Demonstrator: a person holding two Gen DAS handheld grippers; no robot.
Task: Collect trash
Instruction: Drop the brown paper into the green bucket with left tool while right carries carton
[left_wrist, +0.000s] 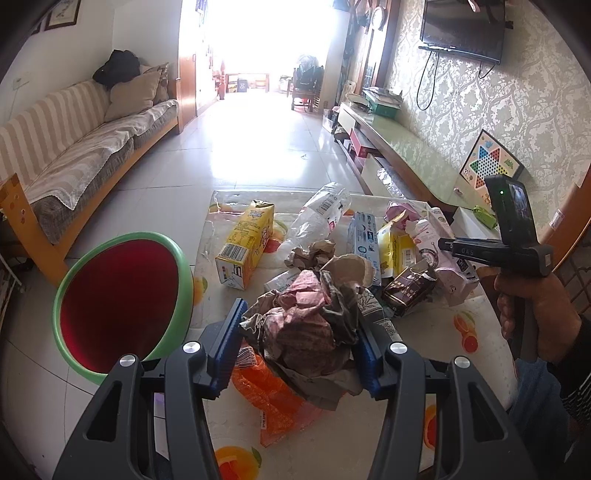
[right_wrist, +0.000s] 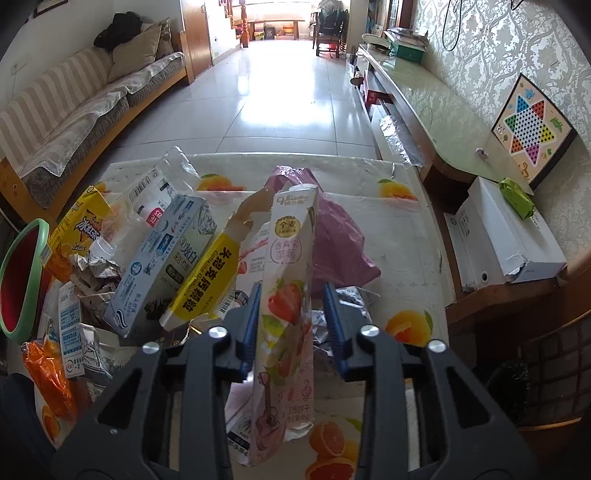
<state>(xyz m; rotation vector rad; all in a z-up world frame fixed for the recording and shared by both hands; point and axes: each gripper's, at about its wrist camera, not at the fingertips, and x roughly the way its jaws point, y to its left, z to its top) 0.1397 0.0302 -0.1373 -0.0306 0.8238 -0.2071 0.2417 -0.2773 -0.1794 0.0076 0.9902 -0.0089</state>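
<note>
Left gripper (left_wrist: 295, 345) jaws clamp crumpled paper (left_wrist: 306, 332); right gripper (right_wrist: 293, 325) jaws stand open around "Glico" strawberry box (right_wrist: 288, 280).

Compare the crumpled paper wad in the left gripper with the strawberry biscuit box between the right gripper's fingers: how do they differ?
The crumpled paper wad is shapeless, brownish pink and squeezed by both pads of the left gripper. The strawberry biscuit box is flat-sided, pale and printed, with a gap beside one finger of the right gripper. Both are trash.

Striped sofa (left_wrist: 74, 147) left, glossy tiled floor (left_wrist: 251, 147), wall-mounted television (left_wrist: 463, 27) on patterned wallpaper (left_wrist: 517, 99).
</note>
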